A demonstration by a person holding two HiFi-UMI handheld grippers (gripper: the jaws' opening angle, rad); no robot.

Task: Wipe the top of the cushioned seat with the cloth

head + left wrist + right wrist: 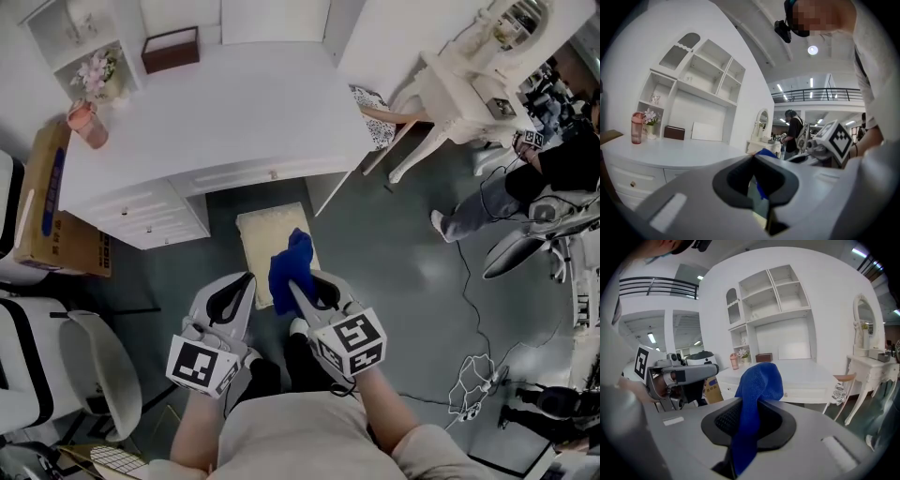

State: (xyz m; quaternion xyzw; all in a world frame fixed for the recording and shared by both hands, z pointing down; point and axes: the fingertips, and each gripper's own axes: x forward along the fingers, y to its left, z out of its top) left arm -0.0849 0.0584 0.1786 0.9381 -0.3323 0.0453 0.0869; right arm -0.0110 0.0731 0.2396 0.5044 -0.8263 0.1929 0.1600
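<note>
Right gripper (750,405): jaws clamped on cloth (760,378), which hides their tips. The cloth is blue with a fine mesh weave, humped above the jaws, and its tail hangs down between them.
Left gripper (752,158): jaws together, nothing held. A blue sliver shows behind them.
Seat (262,232): cream, square and padded, in front of the white desk (225,112). The raised cloth covers its near right part.

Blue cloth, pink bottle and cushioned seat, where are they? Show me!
blue cloth (289,258), head view, middle of the bunched fabric.
pink bottle (87,125), head view, its body.
cushioned seat (255,236), head view, bare top beside the cloth.
</note>
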